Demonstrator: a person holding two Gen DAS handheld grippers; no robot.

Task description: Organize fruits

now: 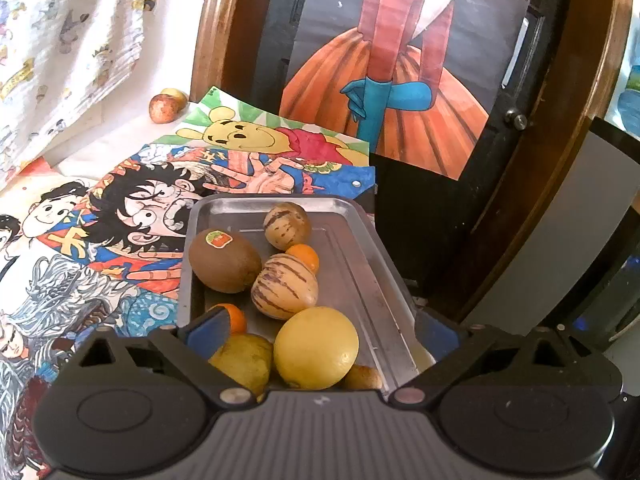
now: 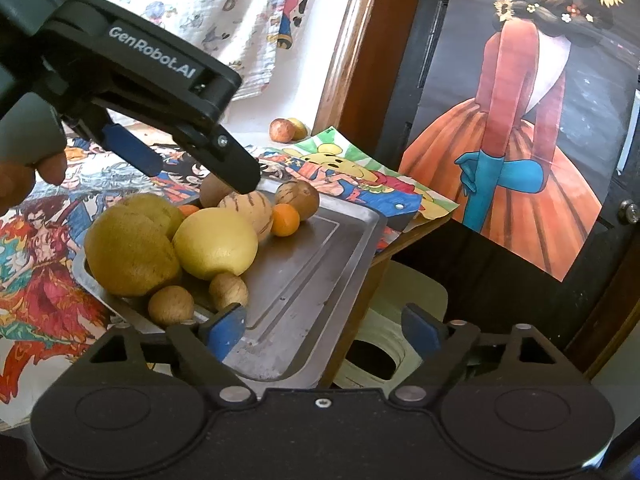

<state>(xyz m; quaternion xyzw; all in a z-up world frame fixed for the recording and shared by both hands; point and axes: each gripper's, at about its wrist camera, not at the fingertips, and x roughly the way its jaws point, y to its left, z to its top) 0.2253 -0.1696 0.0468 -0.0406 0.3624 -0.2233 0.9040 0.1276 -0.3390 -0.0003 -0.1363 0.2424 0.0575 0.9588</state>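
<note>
Metal tray [image 1: 360, 280] of fruit (kiwi [image 1: 224, 261], lemon [image 1: 316, 347]), left gripper [image 1: 320, 330] spread above

Metal tray [image 1: 352, 248] is showing dull silver. Kiwi [image 1: 224, 261] at 9 o'clock is showing brown with a red-green sticker. Two pepino melons [image 1: 285, 286] are showing cream with purple stripes. Lemon [image 1: 316, 347] at 6 o'clock is showing yellow. Gripper pads [image 2: 224, 330] are showing blue.
</note>
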